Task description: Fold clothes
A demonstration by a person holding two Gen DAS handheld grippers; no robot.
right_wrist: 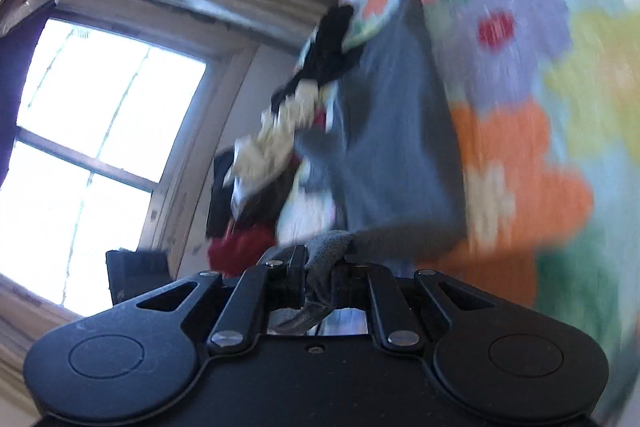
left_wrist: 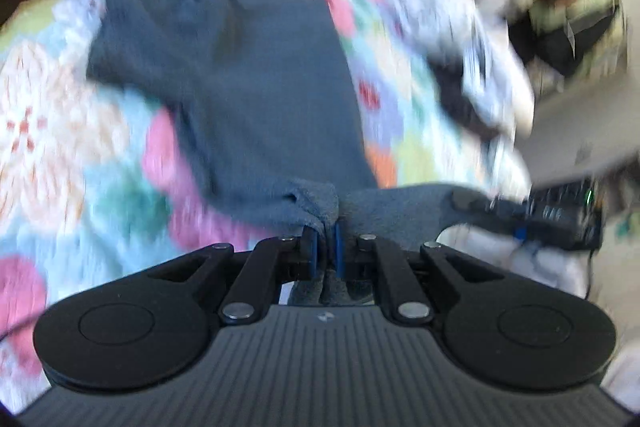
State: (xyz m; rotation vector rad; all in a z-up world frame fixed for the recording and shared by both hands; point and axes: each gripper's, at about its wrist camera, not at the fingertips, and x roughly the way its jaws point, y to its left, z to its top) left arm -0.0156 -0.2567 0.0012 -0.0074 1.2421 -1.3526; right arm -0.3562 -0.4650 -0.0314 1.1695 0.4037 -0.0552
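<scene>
The blue-grey garment (left_wrist: 256, 75) lies spread over a flower-patterned blanket (left_wrist: 60, 115), its near edge lifted. The left gripper (left_wrist: 325, 247) pinches a bunched fold of that edge, and the right gripper (right_wrist: 320, 281) is clamped on another part. A window (right_wrist: 92, 147) shows behind a blurred clothes heap (right_wrist: 276, 155).

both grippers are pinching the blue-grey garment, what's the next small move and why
Probably draw the two grippers apart to pull the edge taut. The left gripper and right gripper are each shut on a bunched bit of the blue-grey garment, which lies over the floral blanket with its held edge slack and rumpled.
</scene>
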